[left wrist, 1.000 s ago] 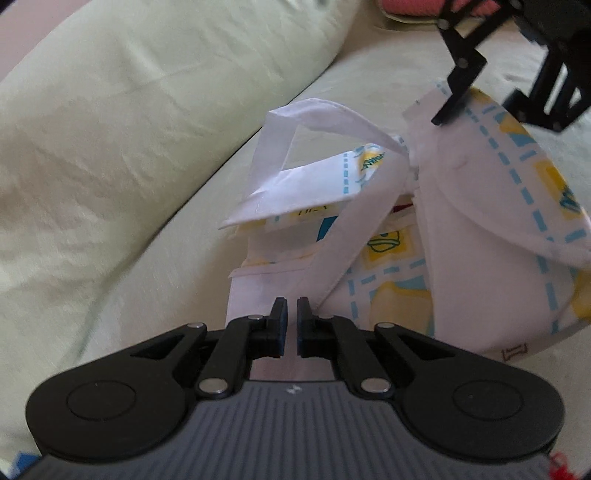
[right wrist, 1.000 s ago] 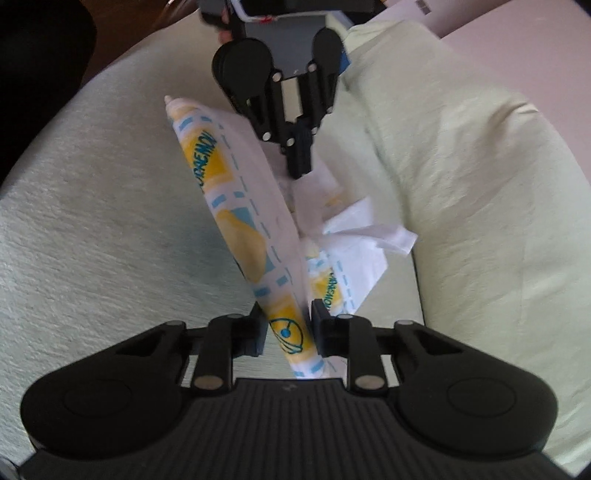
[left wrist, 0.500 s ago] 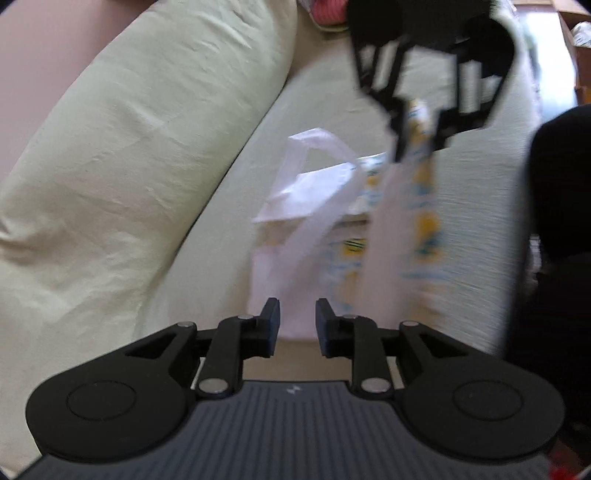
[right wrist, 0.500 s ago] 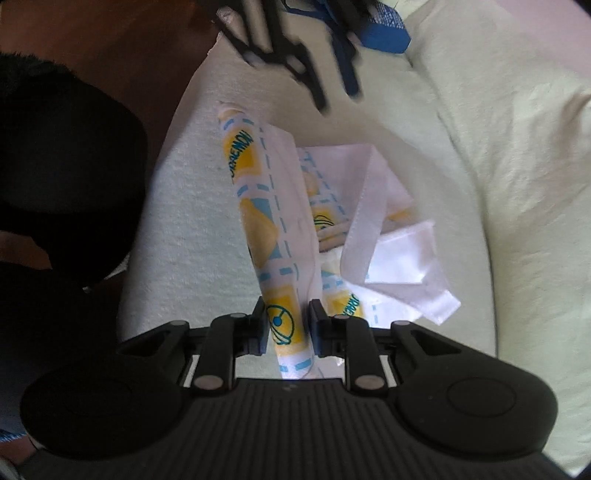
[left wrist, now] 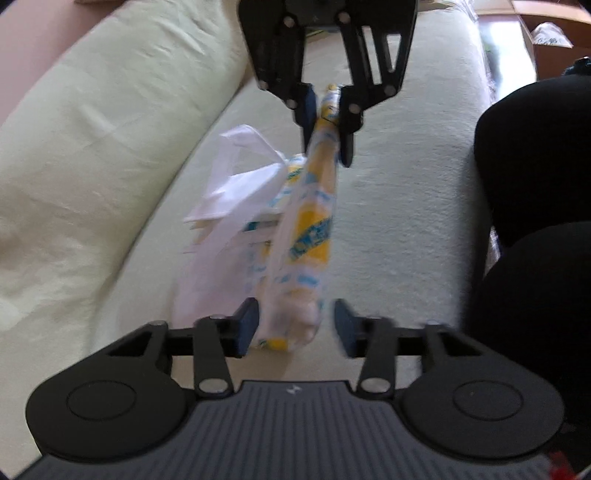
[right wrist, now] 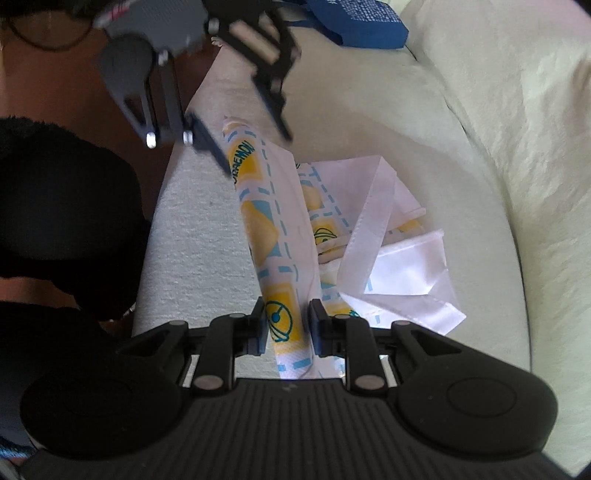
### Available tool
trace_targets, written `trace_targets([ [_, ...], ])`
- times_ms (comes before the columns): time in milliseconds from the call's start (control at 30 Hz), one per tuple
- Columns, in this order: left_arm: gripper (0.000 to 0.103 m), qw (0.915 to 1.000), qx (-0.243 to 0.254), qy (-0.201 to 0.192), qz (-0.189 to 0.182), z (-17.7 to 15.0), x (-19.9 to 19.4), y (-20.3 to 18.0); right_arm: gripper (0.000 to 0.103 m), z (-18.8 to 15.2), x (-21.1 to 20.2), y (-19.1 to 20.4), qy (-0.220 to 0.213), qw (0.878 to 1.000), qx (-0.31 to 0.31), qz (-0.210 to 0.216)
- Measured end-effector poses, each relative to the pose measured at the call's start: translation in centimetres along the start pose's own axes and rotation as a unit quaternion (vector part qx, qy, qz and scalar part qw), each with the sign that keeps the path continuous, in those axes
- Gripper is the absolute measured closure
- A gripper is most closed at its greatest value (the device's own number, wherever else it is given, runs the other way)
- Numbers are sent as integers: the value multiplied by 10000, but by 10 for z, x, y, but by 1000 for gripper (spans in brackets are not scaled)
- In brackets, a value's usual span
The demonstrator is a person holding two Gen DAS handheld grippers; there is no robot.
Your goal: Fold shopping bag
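On the sofa seat (left wrist: 399, 206): left gripper (left wrist: 291, 325), nearly shut before, now spread around shopping bag (left wrist: 306, 229); right gripper (right wrist: 286, 325) still pinching it. Blue pouch (right wrist: 354, 22) only in right view.

Motion blur smears the shopping bag (left wrist: 295, 236) and the left tongs (right wrist: 251, 122), hiding any contact.

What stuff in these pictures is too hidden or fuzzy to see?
- Left wrist view: the shopping bag is motion-blurred, so its printed words cannot be read.
- Left wrist view: whether the open left gripper touches the bag end is unclear from blur.
- Right wrist view: the blue item is cut off by the top edge.
- Right wrist view: the right gripper body hides the bag's lowest end.
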State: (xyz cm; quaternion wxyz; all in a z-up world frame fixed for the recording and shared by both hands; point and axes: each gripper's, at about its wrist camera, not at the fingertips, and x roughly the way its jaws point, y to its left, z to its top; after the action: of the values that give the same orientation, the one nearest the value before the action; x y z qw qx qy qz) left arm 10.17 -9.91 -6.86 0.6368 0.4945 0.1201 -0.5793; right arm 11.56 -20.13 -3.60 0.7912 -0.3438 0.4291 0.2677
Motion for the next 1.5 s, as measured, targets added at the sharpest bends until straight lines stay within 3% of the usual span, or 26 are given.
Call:
trace_targets([
  [133,89,9995,-251,-87,-176,-7,2,3,70,-16,-26,-13,-708,9969,279,197],
  [233,89,9995,-259,-75,-190,-6,2,3,81,-24,-45,-37,-1150,9888,866,391],
  [367,89,9996,-220,-28,-165,-5,1,3,85,-42,-58,-85,-1766,9646,1907,448],
  [433,89,9996,-248,-24,-159,-4,1,1,90,-50,-42,-97,-1620,9652,2044,215],
  [533,89,9995,-259,-2,-163,-4,4,0,95,-61,1,-101,-1131,9699,2134,319],
  [633,89,9996,-228,28,-185,-2,5,4,96,-77,34,-100,-989,9578,2612,675],
  [733,88,9992,-292,41,-279,-2,5,10,94,-83,26,-101,-1125,9481,2906,628],
  [800,88,9992,-265,57,-308,-2,6,12,92,-86,5,-94,-1232,9547,2699,232],
  [900,88,9993,-172,106,-322,-2,8,12,61,-93,-42,-72,-1445,9654,2154,-249],
  [1000,88,9993,-145,130,-333,-2,7,12,43,-95,-68,-50,-1574,9757,1488,-330],
  [1100,88,9992,-171,147,-336,-1,7,12,42,-89,-60,-27,-1494,9857,610,-490],
  [1167,88,9991,-172,168,-339,0,8,12,51,-86,-54,-11,-1430,9879,-1,-602],
  [1233,88,9991,-193,170,-351,-1,9,13,75,-82,-42,-1,-1390,9874,-375,-656],
  [1267,88,9989,-226,172,-360,-1,9,14,83,-81,-33,-7,-1402,9891,-154,-430],
  [1333,88,9988,-268,214,-353,-3,10,15,85,-82,-20,-19,-1453,9887,370,47],
  [1433,88,9981,-481,169,-344,-6,10,24,85,-95,-12,-54,-1675,9628,1906,930],
  [1500,88,9969,-686,110,-377,-7,12,32,85,-107,-4,-76,-1777,9325,2792,1445],
])
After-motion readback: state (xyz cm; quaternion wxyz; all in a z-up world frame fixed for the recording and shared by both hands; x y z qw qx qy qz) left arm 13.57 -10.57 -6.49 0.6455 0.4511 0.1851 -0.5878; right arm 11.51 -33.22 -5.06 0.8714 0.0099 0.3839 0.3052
